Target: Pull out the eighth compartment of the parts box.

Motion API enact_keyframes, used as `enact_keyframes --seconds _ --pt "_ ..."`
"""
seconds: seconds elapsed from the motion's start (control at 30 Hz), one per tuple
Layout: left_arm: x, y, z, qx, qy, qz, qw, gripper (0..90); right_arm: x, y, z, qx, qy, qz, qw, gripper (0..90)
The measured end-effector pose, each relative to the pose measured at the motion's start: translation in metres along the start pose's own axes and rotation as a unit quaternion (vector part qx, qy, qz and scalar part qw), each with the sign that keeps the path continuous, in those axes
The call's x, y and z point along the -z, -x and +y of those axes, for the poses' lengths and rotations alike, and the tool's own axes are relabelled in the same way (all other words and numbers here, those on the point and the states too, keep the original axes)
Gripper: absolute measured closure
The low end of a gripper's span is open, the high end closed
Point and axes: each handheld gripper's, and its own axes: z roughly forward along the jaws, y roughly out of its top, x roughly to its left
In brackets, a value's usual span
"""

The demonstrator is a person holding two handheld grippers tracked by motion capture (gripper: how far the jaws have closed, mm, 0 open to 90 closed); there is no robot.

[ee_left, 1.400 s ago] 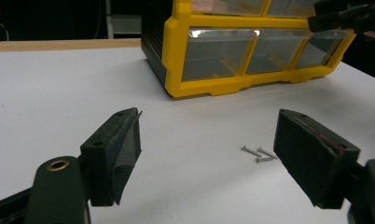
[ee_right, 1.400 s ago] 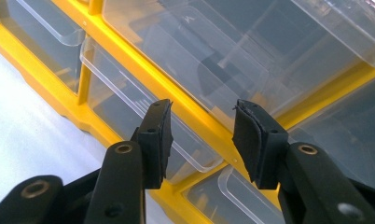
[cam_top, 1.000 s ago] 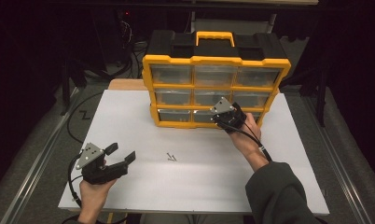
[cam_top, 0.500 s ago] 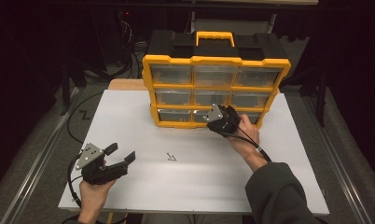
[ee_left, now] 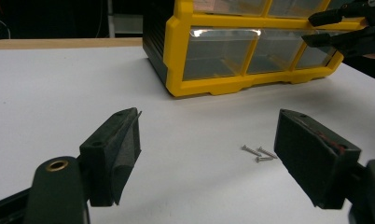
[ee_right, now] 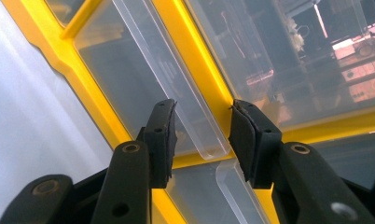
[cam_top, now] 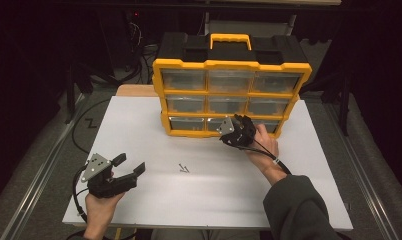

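Observation:
A yellow organizer (cam_top: 229, 65) with clear drawers stands at the back of the white table (cam_top: 139, 130). My right gripper (cam_top: 238, 123) is at its bottom row. In the right gripper view the jaws (ee_right: 202, 105) straddle the end of a clear drawer handle (ee_right: 204, 140) with narrow gaps on both sides, so this gripper is open. My left gripper (cam_top: 130, 163) rests open near the front left corner, with nothing in it. Three small screws (cam_top: 183, 168) lie on the table between the two grippers, and they appear beyond the left jaws (ee_left: 209, 116) as screws (ee_left: 259, 154).
The organizer (ee_left: 209, 86) has a black top and a yellow carry handle (cam_top: 230, 39). A cable (cam_top: 269, 152) trails from the right gripper along the forearm. The right gripper (ee_left: 335, 28) reaches in at the top right of the left gripper view. Dark floor surrounds the table.
My right gripper has edged slightly left along the bottom row of drawers. The left gripper has stayed where it was.

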Motion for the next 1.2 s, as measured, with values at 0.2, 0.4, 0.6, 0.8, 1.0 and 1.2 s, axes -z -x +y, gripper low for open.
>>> enact_keyframes --seconds 0.2,0.4,0.6,0.8,1.0,1.2 --pt "0.002 -0.002 0.0 0.005 0.005 0.005 1.0 22.8 0.0 -0.003 0.0 0.001 -0.004 0.002 1.0 62.4" --pt "0.003 -0.002 0.001 0.004 0.007 0.003 1.0 22.8 -0.002 -0.008 0.001 0.025 -0.01 -0.007 0.9996 62.4" --pt "0.004 -0.002 0.001 0.005 0.009 0.003 0.9999 22.8 -0.004 -0.016 -0.002 0.032 -0.014 -0.028 0.999 62.4" --pt "0.004 -0.001 0.001 0.005 0.008 0.003 1.0 22.8 -0.007 -0.025 -0.002 0.055 -0.015 -0.061 0.9965 62.3" --pt "0.003 -0.003 0.0 0.014 0.004 0.011 0.9998 22.9 -0.009 -0.033 -0.002 0.069 -0.018 -0.087 0.9937 62.9" --pt "0.004 -0.005 -0.001 0.024 0.006 0.017 0.9995 23.0 -0.011 -0.042 -0.002 0.079 -0.028 -0.12 0.9893 63.2"
